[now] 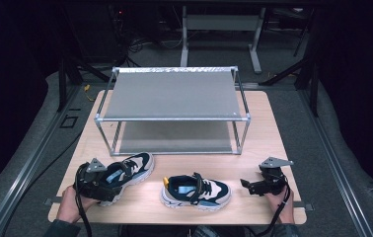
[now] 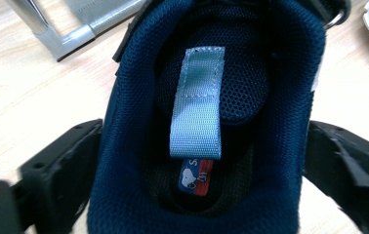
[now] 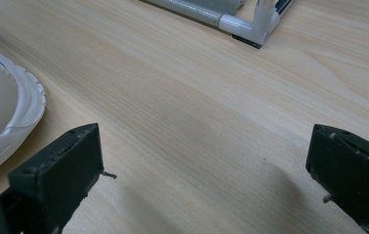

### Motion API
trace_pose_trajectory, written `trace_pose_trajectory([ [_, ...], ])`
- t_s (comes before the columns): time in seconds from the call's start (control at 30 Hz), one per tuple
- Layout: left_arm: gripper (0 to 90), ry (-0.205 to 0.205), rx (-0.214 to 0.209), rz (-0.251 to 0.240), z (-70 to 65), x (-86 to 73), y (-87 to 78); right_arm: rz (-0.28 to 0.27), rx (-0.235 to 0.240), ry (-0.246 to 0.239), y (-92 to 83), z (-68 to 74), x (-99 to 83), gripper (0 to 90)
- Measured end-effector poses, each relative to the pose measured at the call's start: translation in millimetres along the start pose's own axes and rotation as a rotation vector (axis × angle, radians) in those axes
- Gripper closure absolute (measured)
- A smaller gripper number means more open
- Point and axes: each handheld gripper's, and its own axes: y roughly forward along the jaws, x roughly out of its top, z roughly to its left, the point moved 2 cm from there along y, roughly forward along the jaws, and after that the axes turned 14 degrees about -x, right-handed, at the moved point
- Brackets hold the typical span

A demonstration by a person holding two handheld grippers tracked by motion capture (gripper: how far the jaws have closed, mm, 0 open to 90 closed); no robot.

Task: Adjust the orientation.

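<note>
Two navy and white shoes lie on the wooden table. The left shoe points toward the rack, and my left gripper is at its heel. In the left gripper view its navy collar with a light blue pull tab sits between my left gripper jaws, which flank it closely without visibly squeezing it. The right shoe lies sideways at the front centre. My right gripper hovers open to its right. In the right gripper view my right gripper has bare wood between its jaws and the shoe's white toe at left.
A two-tier metal shoe rack with grey shelves stands at the back of the table; its corner foot lies ahead of the right gripper and its foot ahead of the left. The table's front edge is near both hands.
</note>
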Motion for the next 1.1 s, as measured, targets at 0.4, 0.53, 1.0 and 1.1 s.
trace_pose_trajectory([
  [0.4, 17.5, -0.008, -0.003, -0.026, 0.9, -2.2, 0.6, -0.004, 0.002, 0.0, 0.0, 0.0, -0.1, 0.0],
  [0.53, 21.9, -0.004, 0.008, -0.037, -1.0, -2.6, -0.9, -0.001, -0.007, 0.001, -0.4, 0.0, -0.2, 0.0],
  [1.0, 26.6, 0.007, 0.046, -0.084, -11.7, -1.4, -5.5, -0.022, 0.046, 0.01, 1.0, -0.5, -0.4, 0.0],
  [1.1, 26.7, 0.0, 0.058, -0.104, -15.7, 2.0, -8.8, 0.004, -0.023, 0.0, -0.8, -0.3, -0.1, 0.0],
])
